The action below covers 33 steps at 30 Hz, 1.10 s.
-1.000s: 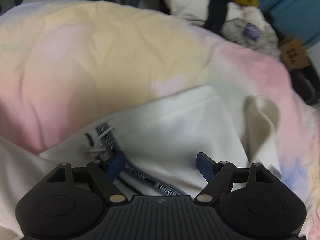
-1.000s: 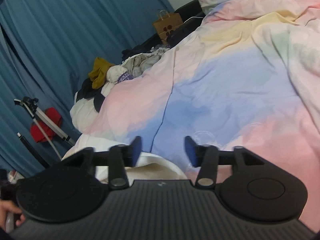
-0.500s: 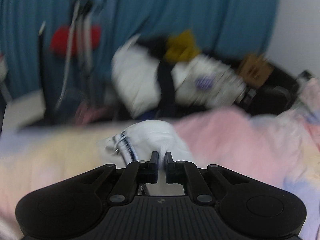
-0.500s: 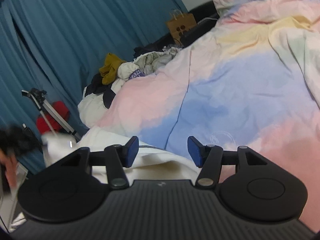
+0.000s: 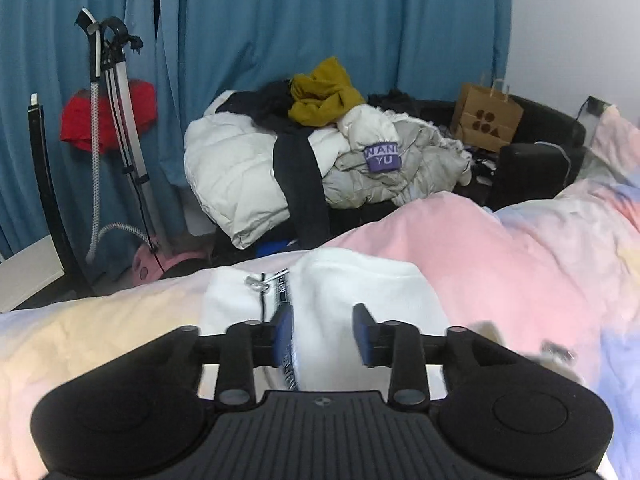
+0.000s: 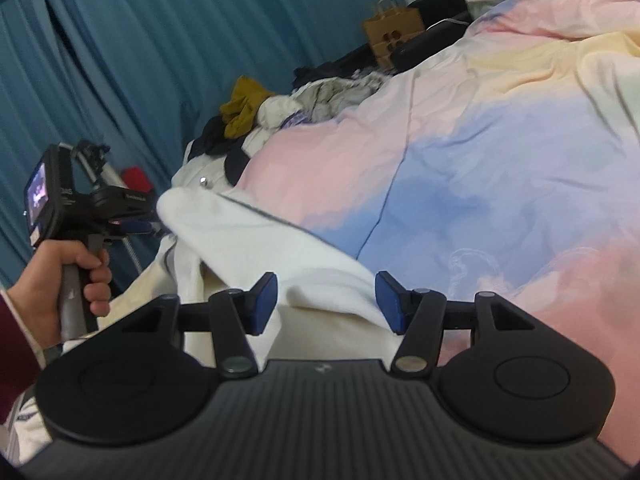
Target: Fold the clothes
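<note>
Garment: white garment (image 5: pixel 352 292) on the bed, bunched into a raised hump at the near edge of the duvet; in the left wrist view it fills the 12 o'clock spot just past the fingers. A dark printed band with a grey drawstring (image 5: pixel 260 282) runs along its 10 o'clock side.
Garment, right view: the same white cloth (image 6: pixel 256 240) stretches as a lifted fold from 10 o'clock down to the right gripper's fingers.
Left gripper: left gripper (image 5: pixel 323 334) has its jaws opening, blue pads apart. White cloth sits between them; the left pad lies against the printed band, the right pad shows a gap to the cloth.
Left hand: left hand (image 6: pixel 64 280) wraps the gripper's handle at 9 o'clock in the right wrist view, dark red sleeve at the wrist.
Right gripper: right gripper (image 6: pixel 326 302) is spread about halfway, holding nothing. White cloth lies under and between the pads; no pinch visible.
Duvet: pastel duvet (image 6: pixel 500 152), pink, blue and yellow patches, spreads from 12 to 4 o'clock of the garment.
Clothes pile: heap of clothes (image 5: pixel 304 160) beyond the bed edge at 12 o'clock, mustard piece (image 5: pixel 324 92) on top.
Paper bag: brown paper bag (image 5: pixel 486 122) at 1 o'clock of the pile.
Curtain: blue curtain (image 5: pixel 280 20) behind all.
Steamer: garment steamer stand (image 5: pixel 116 120) at 10 o'clock, red cloth (image 5: pixel 80 120) behind it.
</note>
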Each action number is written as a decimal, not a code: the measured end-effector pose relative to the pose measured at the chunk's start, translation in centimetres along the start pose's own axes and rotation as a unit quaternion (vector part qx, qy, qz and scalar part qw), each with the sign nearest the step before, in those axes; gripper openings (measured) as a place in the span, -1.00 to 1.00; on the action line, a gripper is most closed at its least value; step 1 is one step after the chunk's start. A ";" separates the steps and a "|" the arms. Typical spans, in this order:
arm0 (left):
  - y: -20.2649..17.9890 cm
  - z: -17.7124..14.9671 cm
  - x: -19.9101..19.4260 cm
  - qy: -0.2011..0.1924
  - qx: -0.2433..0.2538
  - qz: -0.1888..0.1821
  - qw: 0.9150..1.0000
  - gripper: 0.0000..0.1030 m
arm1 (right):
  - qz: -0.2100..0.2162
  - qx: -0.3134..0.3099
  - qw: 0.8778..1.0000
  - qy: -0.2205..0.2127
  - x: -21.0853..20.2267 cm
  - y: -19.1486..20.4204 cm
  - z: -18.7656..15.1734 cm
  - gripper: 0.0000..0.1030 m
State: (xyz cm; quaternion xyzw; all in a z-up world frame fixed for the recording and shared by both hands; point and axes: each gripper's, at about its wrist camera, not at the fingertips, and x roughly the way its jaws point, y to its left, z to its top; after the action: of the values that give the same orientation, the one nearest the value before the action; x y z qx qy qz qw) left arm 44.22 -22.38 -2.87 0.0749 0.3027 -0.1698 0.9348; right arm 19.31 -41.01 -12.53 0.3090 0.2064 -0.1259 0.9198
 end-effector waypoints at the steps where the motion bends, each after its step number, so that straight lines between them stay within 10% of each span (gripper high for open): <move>1: 0.5 -0.3 -1.3 -0.003 -0.003 -0.002 1.000 0.06 | 0.003 -0.004 1.000 0.002 0.0 0.1 0.0 0.11; 9: 6.4 -5.9 -15.1 -0.010 -0.045 -0.016 0.999 0.50 | 0.035 -0.023 0.999 0.017 -0.7 1.1 0.4 0.11; 17: 10.1 -17.6 -27.4 0.029 -0.070 0.004 0.997 0.54 | 0.069 -0.039 0.997 0.027 -2.4 2.2 1.3 0.12; 25: 11.5 -25.3 -34.0 0.033 -0.121 0.011 0.992 0.56 | 0.109 -0.085 0.989 0.047 -4.0 4.1 2.9 0.15; 28: 12.2 -26.1 -35.6 0.022 -0.143 0.011 0.989 0.56 | 0.125 -0.108 0.985 0.045 -3.9 4.7 4.2 0.67; 33: 13.2 -25.6 -36.0 0.007 -0.161 0.011 0.987 0.59 | 0.112 -0.144 0.983 0.035 -0.8 5.4 5.9 0.65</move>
State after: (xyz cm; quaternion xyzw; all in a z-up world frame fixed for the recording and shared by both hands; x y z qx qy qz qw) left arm 7.88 5.91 -1.70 -0.0719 0.3321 -0.1081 0.9343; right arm 22.29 -40.42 -5.11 0.1989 0.2182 0.0196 0.9552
